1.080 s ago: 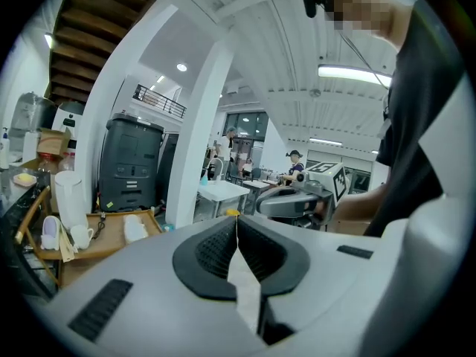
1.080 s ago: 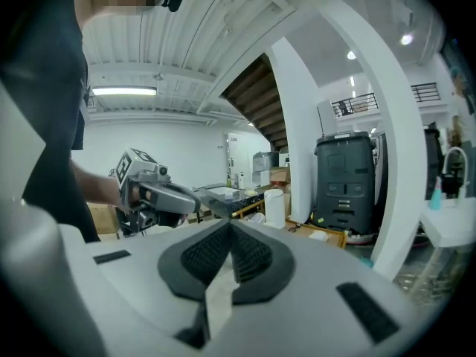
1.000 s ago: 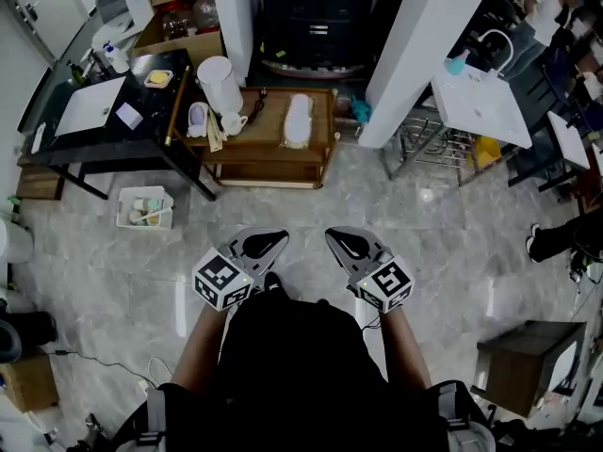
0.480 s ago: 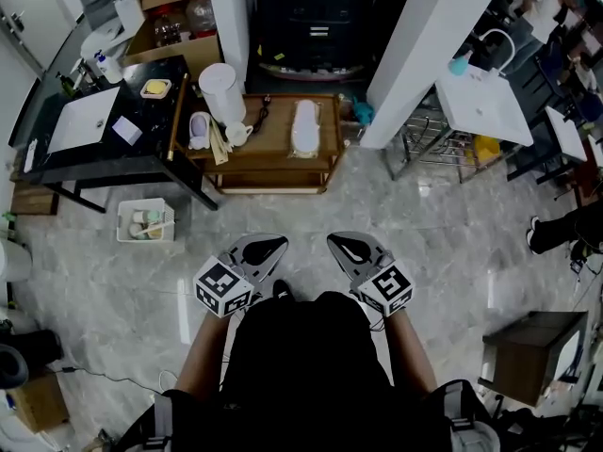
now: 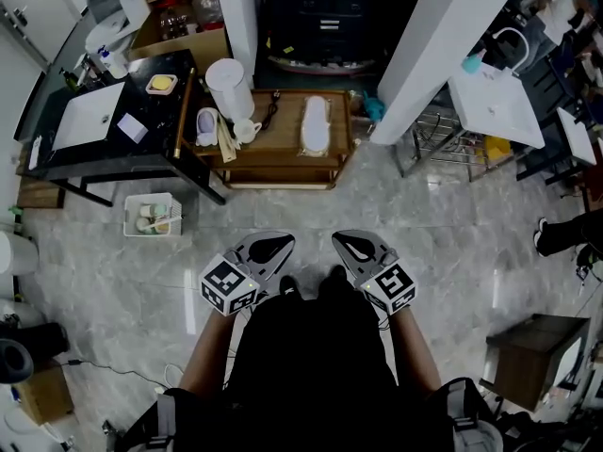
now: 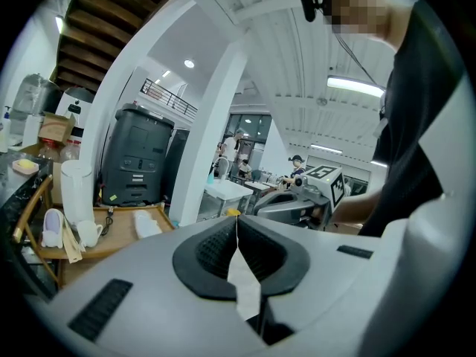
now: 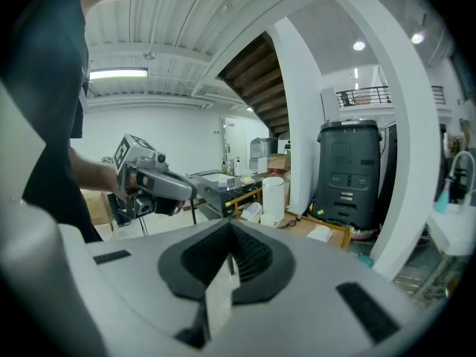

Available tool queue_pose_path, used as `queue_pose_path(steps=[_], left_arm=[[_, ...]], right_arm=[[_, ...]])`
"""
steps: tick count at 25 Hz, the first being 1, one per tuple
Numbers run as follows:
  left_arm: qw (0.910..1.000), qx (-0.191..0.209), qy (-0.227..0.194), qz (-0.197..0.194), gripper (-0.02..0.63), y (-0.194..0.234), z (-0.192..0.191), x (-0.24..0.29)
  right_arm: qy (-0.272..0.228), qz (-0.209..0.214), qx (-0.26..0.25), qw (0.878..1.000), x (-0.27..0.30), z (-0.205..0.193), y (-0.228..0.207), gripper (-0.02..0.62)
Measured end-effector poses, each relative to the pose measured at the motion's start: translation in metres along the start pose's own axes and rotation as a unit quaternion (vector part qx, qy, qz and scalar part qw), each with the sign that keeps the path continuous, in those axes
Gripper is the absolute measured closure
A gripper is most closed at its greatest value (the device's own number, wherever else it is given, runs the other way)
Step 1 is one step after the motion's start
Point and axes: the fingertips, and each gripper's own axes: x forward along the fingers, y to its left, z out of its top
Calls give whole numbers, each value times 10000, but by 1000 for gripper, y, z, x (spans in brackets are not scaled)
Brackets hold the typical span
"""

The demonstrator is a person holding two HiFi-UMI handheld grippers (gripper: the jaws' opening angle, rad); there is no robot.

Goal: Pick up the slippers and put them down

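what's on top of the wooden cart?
On the wooden cart: white slippers, tall white cylinder, white cup, dark cable. Lower shelf is covered by the top, contents unseen.

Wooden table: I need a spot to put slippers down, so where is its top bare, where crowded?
Bare: the middle of the wooden table, between the black cable and mug on one side and the white slipper on the other. Crowded: its left end, with the tall white container, mug and sticks. The floor in front is bare too.
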Motion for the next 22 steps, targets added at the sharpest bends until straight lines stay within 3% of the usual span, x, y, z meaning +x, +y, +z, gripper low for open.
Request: queue_pose_path(steps=[22], left_arm=[[9940, -67, -265, 1058, 594, 16, 45, 85]], right_arm=[[12, 1088, -528, 9927, 0, 13, -103, 586]])
